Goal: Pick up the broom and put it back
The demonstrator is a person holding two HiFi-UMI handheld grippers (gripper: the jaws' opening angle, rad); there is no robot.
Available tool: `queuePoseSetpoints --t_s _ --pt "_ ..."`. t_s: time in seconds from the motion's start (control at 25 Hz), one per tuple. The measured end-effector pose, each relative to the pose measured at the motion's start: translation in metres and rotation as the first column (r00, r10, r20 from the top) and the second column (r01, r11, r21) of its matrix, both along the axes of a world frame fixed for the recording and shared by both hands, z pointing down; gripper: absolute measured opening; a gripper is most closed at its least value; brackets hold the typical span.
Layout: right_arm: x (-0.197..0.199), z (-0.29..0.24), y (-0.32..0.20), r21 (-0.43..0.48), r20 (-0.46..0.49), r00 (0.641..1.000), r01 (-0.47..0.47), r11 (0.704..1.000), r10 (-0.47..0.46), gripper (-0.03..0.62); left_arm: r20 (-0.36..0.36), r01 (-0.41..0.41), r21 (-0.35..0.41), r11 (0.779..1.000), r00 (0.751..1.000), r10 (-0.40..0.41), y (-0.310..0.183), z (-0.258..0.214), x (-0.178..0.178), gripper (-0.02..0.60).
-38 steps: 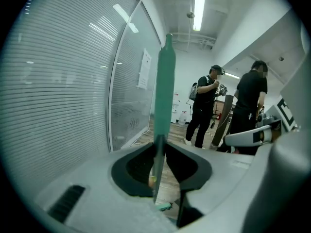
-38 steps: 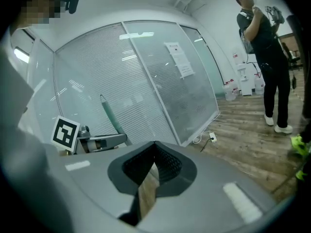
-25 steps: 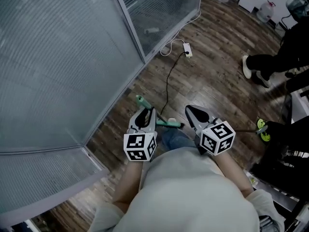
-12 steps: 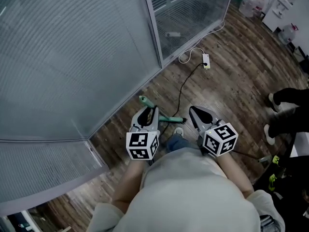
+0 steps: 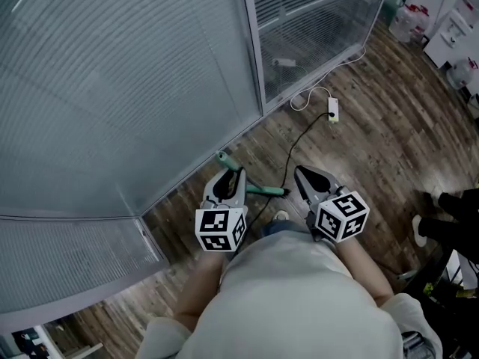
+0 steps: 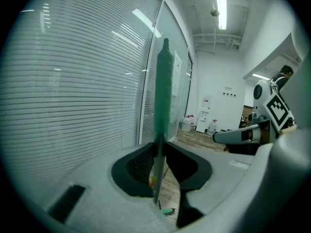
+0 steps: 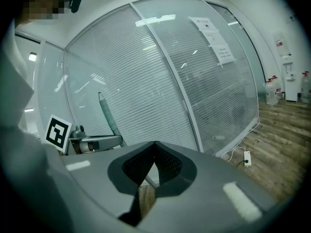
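The power strip (image 5: 332, 111) has shifted right; left hand-held gripper (image 5: 229, 173) clamps broom (image 5: 265, 191).

Pale short-sleeved top (image 5: 299, 298), blue jeans (image 5: 280, 226) — left hand-held gripper (image 5: 231, 172), right hand-held gripper (image 5: 300, 171) grey, black-white marker cubes (image 5: 218, 229)

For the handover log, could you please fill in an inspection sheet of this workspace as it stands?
Surface: dark wood-plank floor.
Job's things: green broom handle, passing between the left jaws.
Clutter: nothing seen.
Grippers: left gripper shut on the broom handle; right gripper shut, empty.
Cables: black cable runs across the floor to a white power strip.
Surroundings: glass partition with blinds; water jugs; a bystander's shoe.
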State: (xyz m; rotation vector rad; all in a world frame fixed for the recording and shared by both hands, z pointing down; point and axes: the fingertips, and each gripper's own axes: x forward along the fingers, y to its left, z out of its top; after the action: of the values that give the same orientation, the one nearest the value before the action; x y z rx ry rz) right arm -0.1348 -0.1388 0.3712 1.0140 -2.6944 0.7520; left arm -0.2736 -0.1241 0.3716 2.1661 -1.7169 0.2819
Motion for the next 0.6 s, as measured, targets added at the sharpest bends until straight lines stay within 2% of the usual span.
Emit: queuePoseSetpoints --t_s 0.6 --pt "-0.024 0.0 -0.034 -0.022 -0.017 0.998 0.062 0.998 -0.063 0.008 -0.021 0.085 0.024 0.996 0.996 -0.084 -0.039 -0.006 -0.033 0.084"
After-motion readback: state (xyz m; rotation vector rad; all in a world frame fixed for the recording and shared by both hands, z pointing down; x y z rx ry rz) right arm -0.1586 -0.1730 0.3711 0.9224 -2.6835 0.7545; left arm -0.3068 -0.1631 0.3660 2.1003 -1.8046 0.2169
